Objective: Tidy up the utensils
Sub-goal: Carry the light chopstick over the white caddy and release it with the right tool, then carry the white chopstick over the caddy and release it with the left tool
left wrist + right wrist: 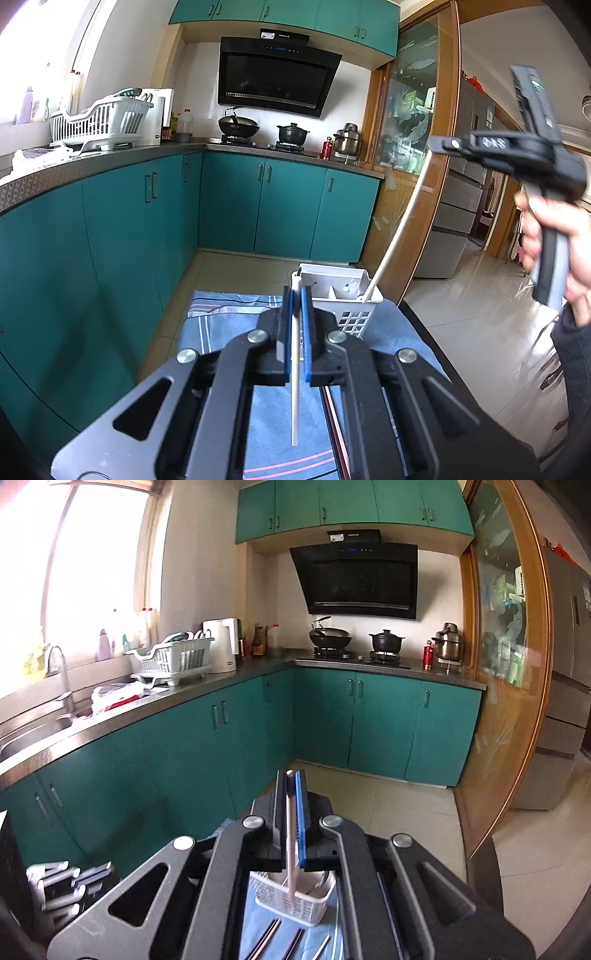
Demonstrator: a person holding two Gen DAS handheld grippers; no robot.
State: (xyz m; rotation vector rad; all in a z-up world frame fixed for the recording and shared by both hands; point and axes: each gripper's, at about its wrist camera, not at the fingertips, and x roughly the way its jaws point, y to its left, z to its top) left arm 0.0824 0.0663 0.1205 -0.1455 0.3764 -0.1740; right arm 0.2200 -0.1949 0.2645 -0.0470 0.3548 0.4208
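Left gripper [296, 334] pinches a white chopstick [295, 387]; right gripper [294, 821] clamps another chopstick [290, 849], lower tip in the white basket [295, 901].

I see teal cabinets [384, 720] under a grey countertop [155, 701]. A wok [330, 635] and a black pot [386, 641] sit on the stove [354, 660], below a black range hood [360, 581]. A white dish rack [173, 661] stands beside a white kettle [223, 650]. To my right are a steel pot [448, 644] and a red bottle [428, 657].
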